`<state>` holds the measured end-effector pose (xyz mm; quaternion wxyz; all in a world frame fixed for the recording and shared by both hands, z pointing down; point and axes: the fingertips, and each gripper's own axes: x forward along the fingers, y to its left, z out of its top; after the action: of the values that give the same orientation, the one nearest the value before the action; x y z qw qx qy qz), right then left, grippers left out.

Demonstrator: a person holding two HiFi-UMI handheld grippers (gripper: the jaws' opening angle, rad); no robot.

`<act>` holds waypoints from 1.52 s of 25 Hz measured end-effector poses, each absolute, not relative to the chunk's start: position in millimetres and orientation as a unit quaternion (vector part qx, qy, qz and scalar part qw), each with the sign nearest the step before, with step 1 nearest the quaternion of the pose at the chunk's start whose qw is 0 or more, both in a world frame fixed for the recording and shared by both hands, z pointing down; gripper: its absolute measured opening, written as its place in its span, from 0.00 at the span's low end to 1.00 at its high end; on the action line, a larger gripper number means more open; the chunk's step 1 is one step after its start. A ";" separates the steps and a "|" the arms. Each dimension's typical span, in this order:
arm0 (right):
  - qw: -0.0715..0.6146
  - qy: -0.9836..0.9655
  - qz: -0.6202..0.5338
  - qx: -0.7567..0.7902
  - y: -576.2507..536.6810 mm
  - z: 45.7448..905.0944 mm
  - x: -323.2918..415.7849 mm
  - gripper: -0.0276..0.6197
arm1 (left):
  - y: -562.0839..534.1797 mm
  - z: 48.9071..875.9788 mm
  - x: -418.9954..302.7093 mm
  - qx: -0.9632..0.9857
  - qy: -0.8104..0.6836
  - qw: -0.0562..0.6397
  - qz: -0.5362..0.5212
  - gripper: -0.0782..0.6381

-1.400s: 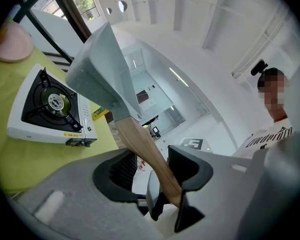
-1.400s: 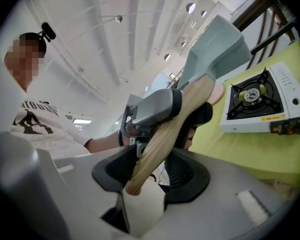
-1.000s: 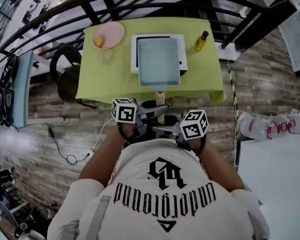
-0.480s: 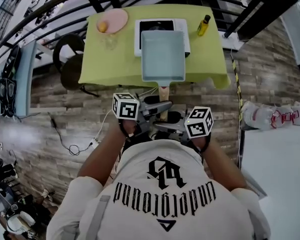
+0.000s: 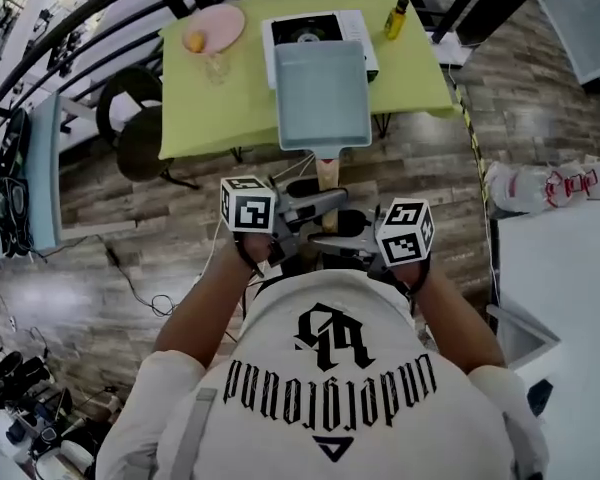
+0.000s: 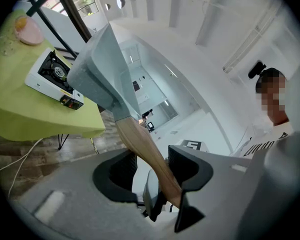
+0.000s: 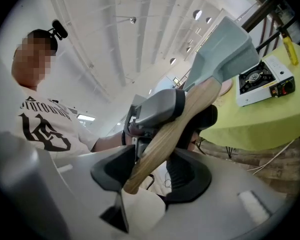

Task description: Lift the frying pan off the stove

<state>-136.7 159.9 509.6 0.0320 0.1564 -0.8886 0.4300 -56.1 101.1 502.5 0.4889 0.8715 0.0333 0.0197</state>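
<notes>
A pale blue-grey rectangular frying pan (image 5: 322,93) hangs in the air, clear of the white portable stove (image 5: 315,30), with its near end past the green table's (image 5: 210,118) front edge. Its wooden handle (image 5: 326,175) points toward me. My left gripper (image 5: 330,201) is shut on the handle from the left, and my right gripper (image 5: 325,240) is shut on it from the right, nearer the handle's end. The right jaws have just been opening slightly with the handle still between them. The left gripper view shows the handle (image 6: 145,149) crossing its pads; the right gripper view shows the handle (image 7: 175,129) likewise.
On the table stand a pink plate (image 5: 218,30) with an orange item, a clear glass (image 5: 217,66) and an oil bottle (image 5: 395,18). A black railing runs behind the table. A dark chair (image 5: 140,138) stands at its left, a white table (image 5: 570,298) at my right. Cables lie on the wooden floor.
Both grippers have drawn back toward me with the pan. The pan has come off the stove, so the burner shows behind it. The table now sits farther away.
</notes>
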 end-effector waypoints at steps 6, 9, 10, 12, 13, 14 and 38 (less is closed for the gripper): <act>0.025 -0.890 0.420 0.173 184.2 504.0 -181.4 0.35 | 128.5 496.3 -98.9 0.877 0.050 0.476 0.035 0.40; 0.024 -0.892 0.414 0.178 197.2 502.0 -199.4 0.35 | 142.6 493.4 -115.8 0.880 0.056 0.469 0.039 0.40; 0.023 -0.893 0.412 0.180 201.8 501.1 -204.9 0.35 | 147.7 492.1 -121.2 0.881 0.058 0.468 0.041 0.40; 0.022 -0.894 0.408 0.184 210.0 499.0 -215.4 0.35 | 156.6 489.1 -131.5 0.883 0.062 0.463 0.045 0.40; 0.022 -0.895 0.405 0.186 213.6 498.1 -220.5 0.35 | 160.5 488.1 -136.2 0.884 0.065 0.460 0.045 0.40; 0.023 -0.895 0.403 0.188 216.9 497.4 -225.6 0.35 | 164.0 487.3 -140.9 0.885 0.066 0.459 0.044 0.40; 0.017 -0.898 0.391 0.202 266.6 487.3 -270.2 0.36 | 217.1 477.8 -182.4 0.886 0.081 0.453 0.053 0.40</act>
<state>-270.2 266.6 487.3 0.0170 0.2019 -0.8979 0.3909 -182.4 217.1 477.8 0.4526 0.8864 0.0811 0.0535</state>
